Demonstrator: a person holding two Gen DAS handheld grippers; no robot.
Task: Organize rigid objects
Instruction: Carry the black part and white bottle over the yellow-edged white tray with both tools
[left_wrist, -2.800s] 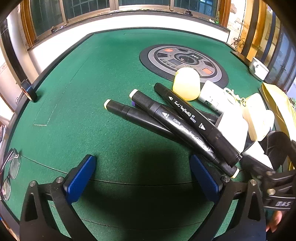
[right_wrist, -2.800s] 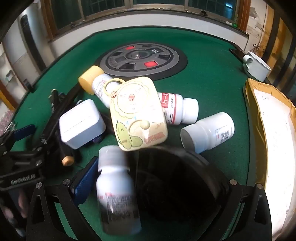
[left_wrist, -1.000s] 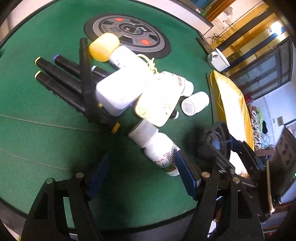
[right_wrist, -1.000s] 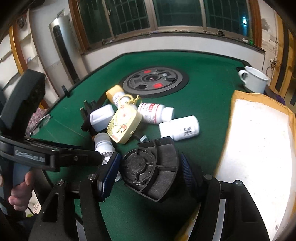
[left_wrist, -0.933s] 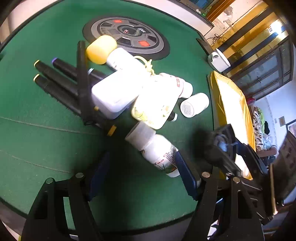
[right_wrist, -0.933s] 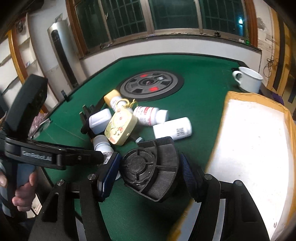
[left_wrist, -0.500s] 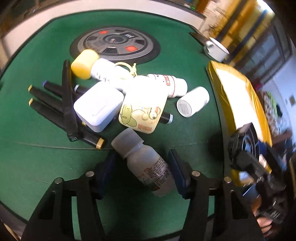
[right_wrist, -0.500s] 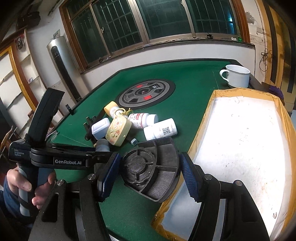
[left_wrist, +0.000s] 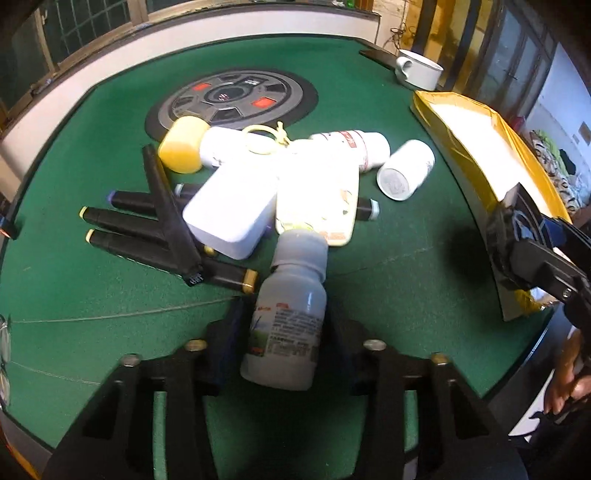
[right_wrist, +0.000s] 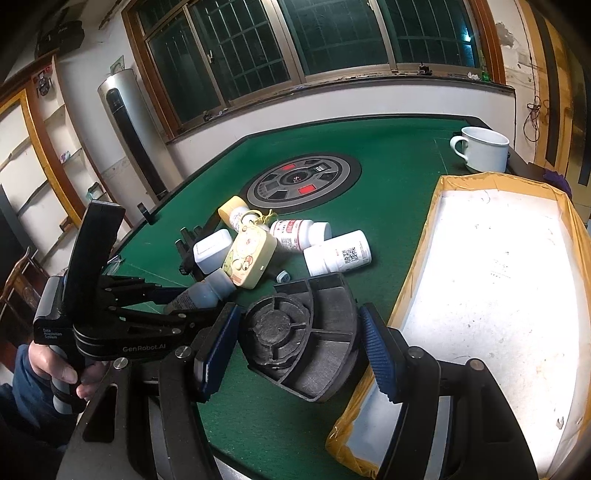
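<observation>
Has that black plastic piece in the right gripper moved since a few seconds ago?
Yes. The black plastic piece, clamped in the right gripper, was down among the bottles; now it is lifted clear of them, beside the yellow-edged tray.

You work on a table with a green felt top (left_wrist: 92, 332), and a round grey and black panel (left_wrist: 231, 98) with red marks sits in its middle. On the felt you have a heap: black markers (left_wrist: 122, 221), a bottle with a yellow cap (left_wrist: 207, 146), a white box (left_wrist: 231, 210), a cream case (right_wrist: 249, 260) and two white bottles (right_wrist: 338, 256) lying on their sides. At the right side a yellow-edged tray (right_wrist: 413, 280) lies on the felt, and a white cup (right_wrist: 482, 149) stands at the far edge.
</observation>
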